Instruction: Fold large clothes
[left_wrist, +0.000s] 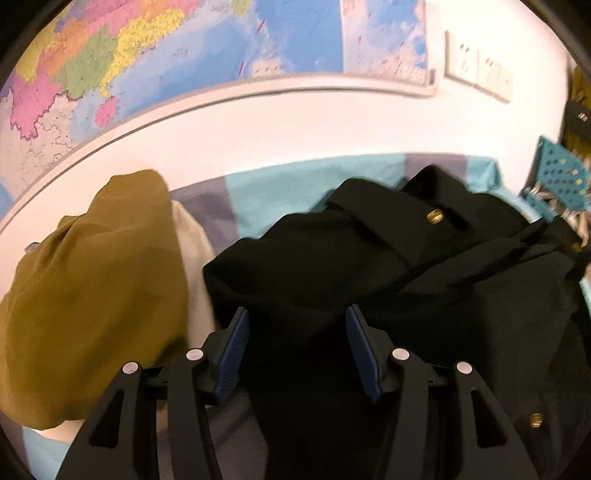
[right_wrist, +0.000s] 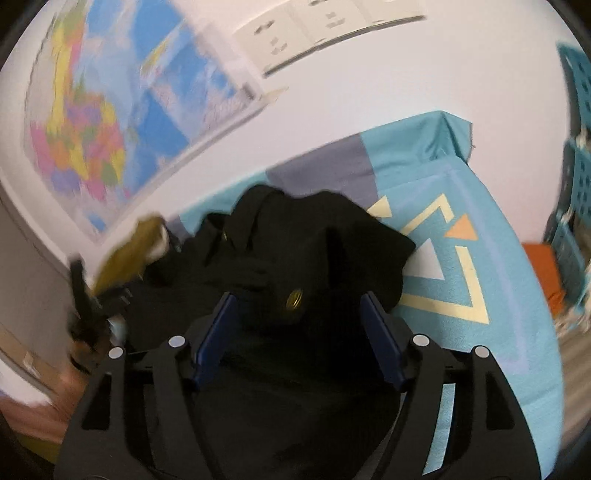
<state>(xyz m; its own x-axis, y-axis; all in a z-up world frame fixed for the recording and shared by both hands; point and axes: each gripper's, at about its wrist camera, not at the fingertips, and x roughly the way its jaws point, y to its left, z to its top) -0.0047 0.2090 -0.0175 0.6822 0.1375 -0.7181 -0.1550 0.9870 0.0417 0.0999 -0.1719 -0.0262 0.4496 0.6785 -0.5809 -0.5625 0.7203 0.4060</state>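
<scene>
A crumpled black jacket (left_wrist: 369, 258) with brass snap buttons lies on the bed. My left gripper (left_wrist: 296, 310) hangs over its near left part. Its blue pads stand apart with their inner faces bare, and the black cloth lies between and under them, not pinched. In the right wrist view the same jacket (right_wrist: 295, 229) is heaped up, and my right gripper (right_wrist: 298, 295) is open around a fold that carries a brass button (right_wrist: 294, 298). The pads do not press on it. This view is blurred.
An olive garment (left_wrist: 92, 295) over a pale one lies left of the jacket. The teal patterned bedsheet (right_wrist: 480, 258) shows bare to the right. Teal perforated baskets (right_wrist: 580, 166) stand past the bed's right end. A wall map (left_wrist: 110, 55) and sockets (left_wrist: 476, 66) hang behind.
</scene>
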